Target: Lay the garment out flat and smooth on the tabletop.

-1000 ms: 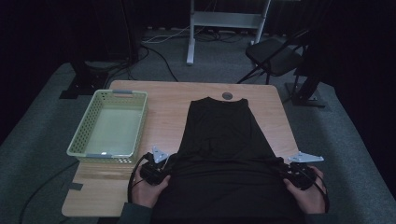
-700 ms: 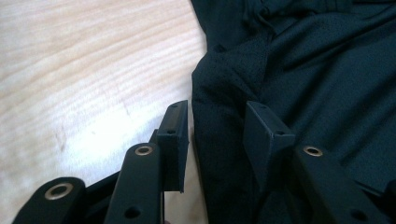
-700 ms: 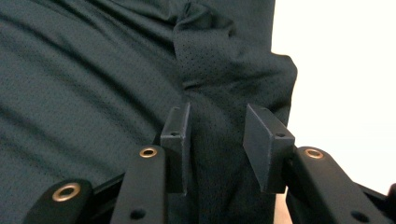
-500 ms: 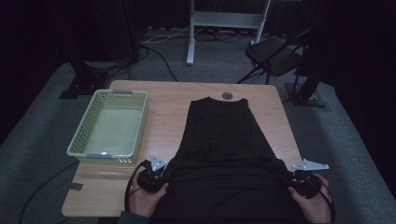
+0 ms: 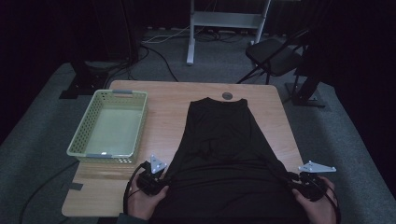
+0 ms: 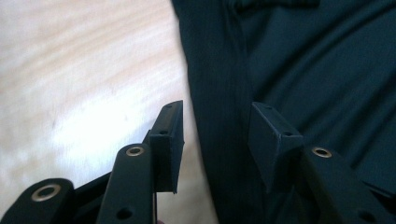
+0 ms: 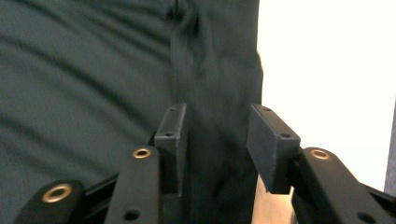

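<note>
- L gripper [image 6: 217, 140]: fingers [image 6: 170, 140] apart, not clamped; left side edge of black garment [image 6: 299, 70] runs btwn them, one finger over bare wood, other over cloth.
- R gripper [image 7: 217, 144]: fingers [image 7: 271, 144] apart too, straddling garment's right side edge; no clamp.
- Garment: flat on worktop [image 5: 163, 107], centre-right; narrow end far, wide end at near edge btwn both grippers.
- Hands grip both tools at near edge.
- Pale green basket [image 5: 84, 126] left of garment, apart from it.
- Folding chair [image 5: 275, 56] on floor beyond worktop.
</note>
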`<state>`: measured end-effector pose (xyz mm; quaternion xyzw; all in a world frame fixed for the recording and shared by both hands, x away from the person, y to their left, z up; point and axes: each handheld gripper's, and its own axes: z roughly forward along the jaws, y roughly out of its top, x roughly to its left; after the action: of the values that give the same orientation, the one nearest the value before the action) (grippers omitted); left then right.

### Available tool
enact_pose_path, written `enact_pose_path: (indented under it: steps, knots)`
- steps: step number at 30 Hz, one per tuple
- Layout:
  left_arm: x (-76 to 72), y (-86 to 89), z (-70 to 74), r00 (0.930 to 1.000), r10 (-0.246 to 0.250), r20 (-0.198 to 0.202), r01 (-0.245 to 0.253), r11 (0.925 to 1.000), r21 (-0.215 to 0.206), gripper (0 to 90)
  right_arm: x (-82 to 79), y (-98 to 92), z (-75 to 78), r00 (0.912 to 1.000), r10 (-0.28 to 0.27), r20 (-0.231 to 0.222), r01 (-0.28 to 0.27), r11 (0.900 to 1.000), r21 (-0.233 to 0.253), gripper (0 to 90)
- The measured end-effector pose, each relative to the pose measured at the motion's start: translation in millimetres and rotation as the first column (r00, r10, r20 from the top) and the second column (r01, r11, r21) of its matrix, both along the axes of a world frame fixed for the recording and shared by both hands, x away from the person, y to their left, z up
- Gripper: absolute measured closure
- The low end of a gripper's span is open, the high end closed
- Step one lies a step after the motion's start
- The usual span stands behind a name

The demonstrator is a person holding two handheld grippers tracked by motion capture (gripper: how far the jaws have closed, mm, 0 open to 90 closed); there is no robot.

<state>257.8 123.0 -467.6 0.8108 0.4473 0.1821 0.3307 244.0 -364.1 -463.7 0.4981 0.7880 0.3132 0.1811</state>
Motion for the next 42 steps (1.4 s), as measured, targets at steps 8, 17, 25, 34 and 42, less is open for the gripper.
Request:
enact_pose_path:
  steps: [8,17,25,34,42]
  knots:
    - [28.6,-31.7,7.2,0.9967,-0.071,0.039,0.070,0.9975,0.011,55.3,39.0,25.7,9.1,0.9972,0.049,0.056,-0.050,0.999,0.008,52.2]
    - [59.0,-56.7,3.3,0.9925,-0.119,0.026,0.118,0.9922,0.039,55.2,80.3,49.3,-6.2,0.9952,0.091,0.036,-0.091,0.996,0.005,49.9]
    - [71.4,-61.9,-6.7,0.9937,-0.112,-0.002,0.112,0.9927,0.046,54.0,88.6,48.5,-15.4,0.9955,0.089,0.033,-0.090,0.996,0.029,48.3]
    - [75.2,-63.6,-7.8,0.9940,-0.110,0.003,0.109,0.9934,0.035,55.8,86.2,45.6,-17.2,0.9938,0.096,0.056,-0.097,0.995,0.010,48.4]
    - [81.5,-73.2,-7.5,0.9932,-0.117,0.002,0.117,0.9925,0.037,57.3,88.3,36.5,-17.8,0.9956,0.071,0.060,-0.072,0.997,0.012,48.9]
